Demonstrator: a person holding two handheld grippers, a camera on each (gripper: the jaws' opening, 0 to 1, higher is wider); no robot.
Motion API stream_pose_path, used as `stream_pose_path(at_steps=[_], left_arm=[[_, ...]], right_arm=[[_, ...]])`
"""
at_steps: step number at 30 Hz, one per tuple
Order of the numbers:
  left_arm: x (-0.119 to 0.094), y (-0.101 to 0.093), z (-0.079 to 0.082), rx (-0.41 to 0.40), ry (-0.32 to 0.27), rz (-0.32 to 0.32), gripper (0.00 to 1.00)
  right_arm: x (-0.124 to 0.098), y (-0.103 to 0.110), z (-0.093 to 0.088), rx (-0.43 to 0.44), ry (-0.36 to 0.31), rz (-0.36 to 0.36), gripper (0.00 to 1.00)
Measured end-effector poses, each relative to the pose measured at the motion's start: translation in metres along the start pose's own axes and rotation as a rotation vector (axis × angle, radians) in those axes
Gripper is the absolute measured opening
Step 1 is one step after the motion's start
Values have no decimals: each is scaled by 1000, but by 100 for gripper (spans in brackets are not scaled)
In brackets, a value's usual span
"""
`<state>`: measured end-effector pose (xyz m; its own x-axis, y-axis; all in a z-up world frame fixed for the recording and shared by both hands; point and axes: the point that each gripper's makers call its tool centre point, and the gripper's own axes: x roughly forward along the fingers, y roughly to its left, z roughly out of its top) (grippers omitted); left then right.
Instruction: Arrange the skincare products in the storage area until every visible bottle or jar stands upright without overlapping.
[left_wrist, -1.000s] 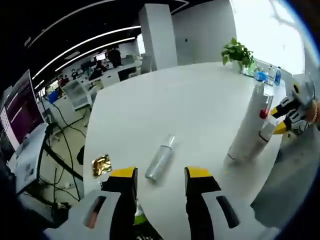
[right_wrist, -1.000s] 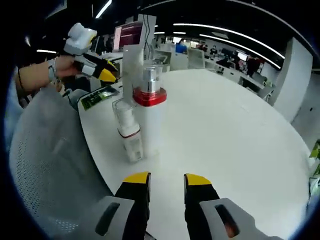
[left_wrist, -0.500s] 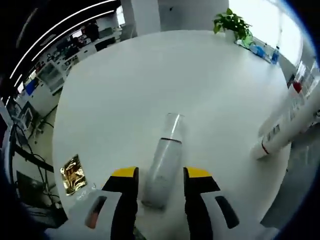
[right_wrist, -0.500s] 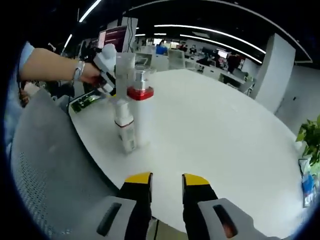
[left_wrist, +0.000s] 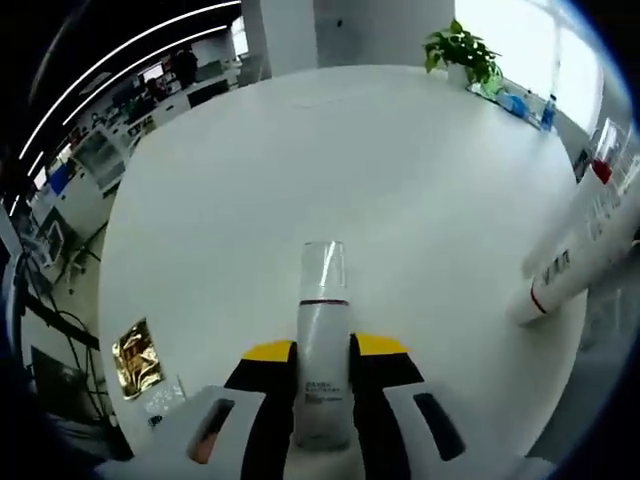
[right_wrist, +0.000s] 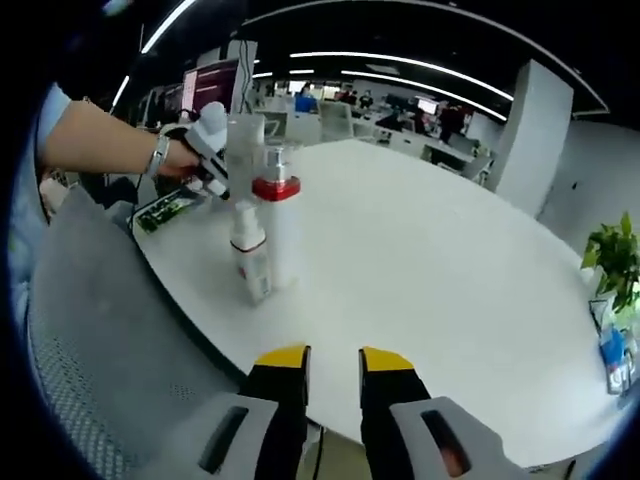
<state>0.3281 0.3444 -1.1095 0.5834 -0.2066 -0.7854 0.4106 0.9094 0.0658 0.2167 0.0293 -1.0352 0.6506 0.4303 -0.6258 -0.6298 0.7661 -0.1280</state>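
bottle (left_wrist: 323, 350) now clamped between left fingers (left_wrist: 268, 352)

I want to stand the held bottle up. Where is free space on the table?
The wide white table is bare between the potted plant and the gold packet. It is crowded at the right edge, around the red-capped bottle.

Bottle (left_wrist: 322, 350) between tool jaws, tubes (left_wrist: 580, 240) right
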Motion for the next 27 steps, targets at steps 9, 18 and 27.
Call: stream_pose_path(at_steps=[9,18,27], left_arm=[[-55,-27,1,-26,-115,-48,17],[-120,-52,22,-182,-331,-177,17],[-170,-119,26,-130,-478,-542,17]], right_arm=[[-4,10,13,10,-59,31,9],[-5,16,35,-13,-123,25,7],[-25,46,100,-42,-330,142,5]])
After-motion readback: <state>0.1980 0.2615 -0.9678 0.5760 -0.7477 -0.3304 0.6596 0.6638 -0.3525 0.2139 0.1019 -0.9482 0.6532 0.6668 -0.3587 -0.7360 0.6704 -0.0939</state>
